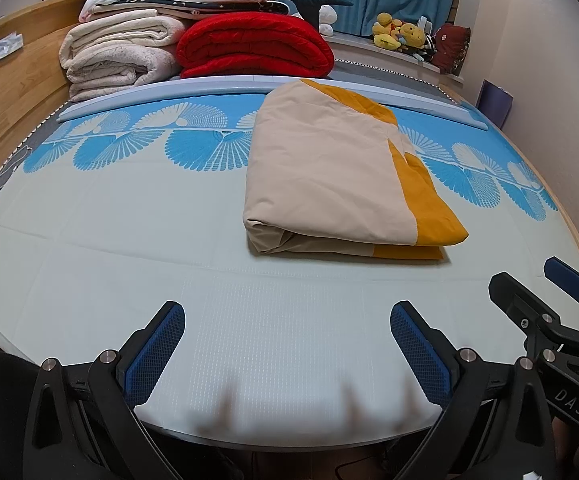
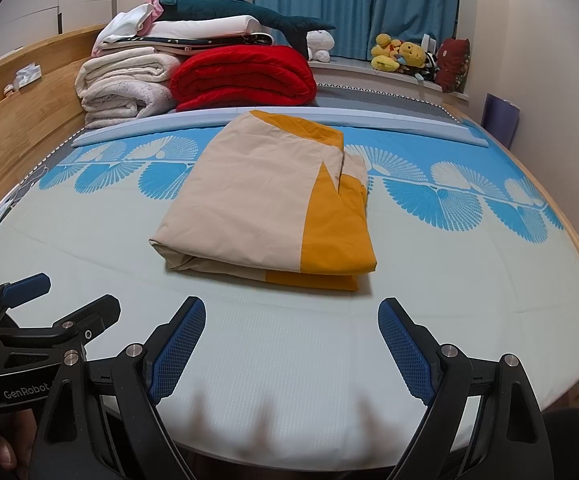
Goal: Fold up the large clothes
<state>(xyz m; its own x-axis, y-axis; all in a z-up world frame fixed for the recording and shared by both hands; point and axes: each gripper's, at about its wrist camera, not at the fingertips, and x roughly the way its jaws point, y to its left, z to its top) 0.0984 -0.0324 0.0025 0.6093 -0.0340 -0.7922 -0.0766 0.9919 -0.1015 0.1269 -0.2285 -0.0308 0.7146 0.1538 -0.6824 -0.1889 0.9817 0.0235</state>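
Quilt [image 1: 329, 168] sits folded mid-bed [image 1: 89, 240], beige and orange, looks soft, bulky, floppy. We'd grab near corners. Left gripper [image 1: 287, 344] and right gripper [image 2: 291, 340] jaws wide apart, holding nothing

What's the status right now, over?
Left gripper open, empty. Right gripper open, empty. Quilt lies folded on the bed, untouched. Nothing in the way.

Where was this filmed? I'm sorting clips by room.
Most likely a bedroom: a bed with a folded quilt on it, stacked blankets against a wooden headboard, and blue curtains.
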